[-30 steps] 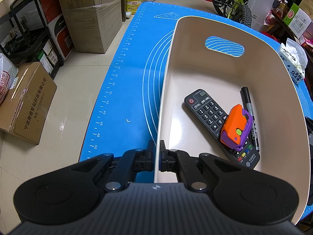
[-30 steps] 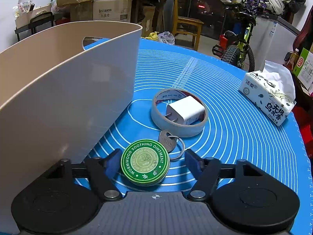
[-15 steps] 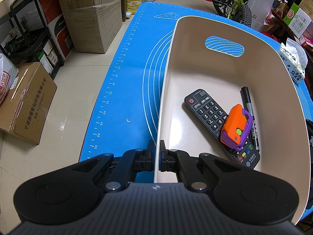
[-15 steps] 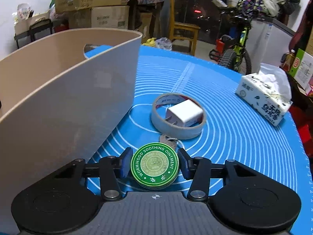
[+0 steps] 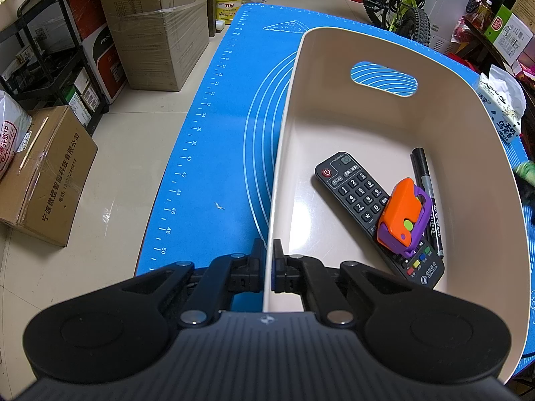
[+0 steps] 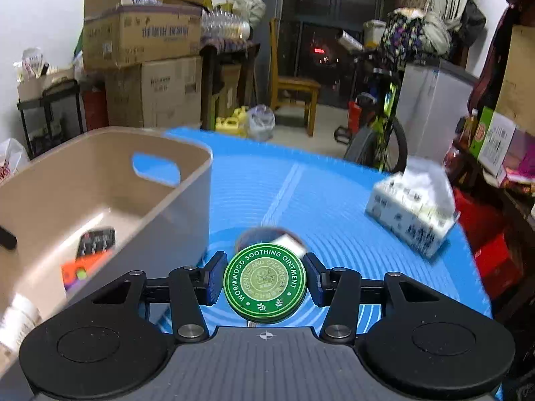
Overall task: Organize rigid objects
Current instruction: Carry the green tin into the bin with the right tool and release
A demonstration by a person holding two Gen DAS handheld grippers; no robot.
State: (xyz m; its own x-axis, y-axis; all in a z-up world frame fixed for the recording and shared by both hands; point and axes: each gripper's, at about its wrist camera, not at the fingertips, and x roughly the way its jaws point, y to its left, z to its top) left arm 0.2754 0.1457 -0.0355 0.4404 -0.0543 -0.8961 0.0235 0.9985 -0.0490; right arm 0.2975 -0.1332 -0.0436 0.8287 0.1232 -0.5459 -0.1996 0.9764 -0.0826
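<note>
My left gripper [image 5: 267, 250] is shut on the near rim of the beige basket [image 5: 468, 153], one finger inside and one outside. Inside the basket lie a black remote [image 5: 354, 193], an orange and purple toy [image 5: 401, 214] on top of it, and a black marker [image 5: 422, 170]. My right gripper [image 6: 264, 277] is shut on a round green ointment tin [image 6: 264, 285], held in the air above the blue mat [image 6: 301, 193], to the right of the basket [image 6: 187, 140]. A tape ring [image 6: 254, 234] and a white charger [image 6: 291, 242] show blurred behind the tin.
A tissue pack [image 6: 411, 220] lies on the mat at the right. Cardboard boxes [image 5: 160, 33], a black rack [image 5: 50, 67] and yellow jugs [image 5: 229, 3] stand on the floor left of the table. A bicycle [image 6: 378, 133] and a wooden chair [image 6: 294, 90] stand beyond it.
The right gripper closed on the green tin and lifted it off the mat, rising until the basket's inside came into view. The left gripper and basket stayed put.
</note>
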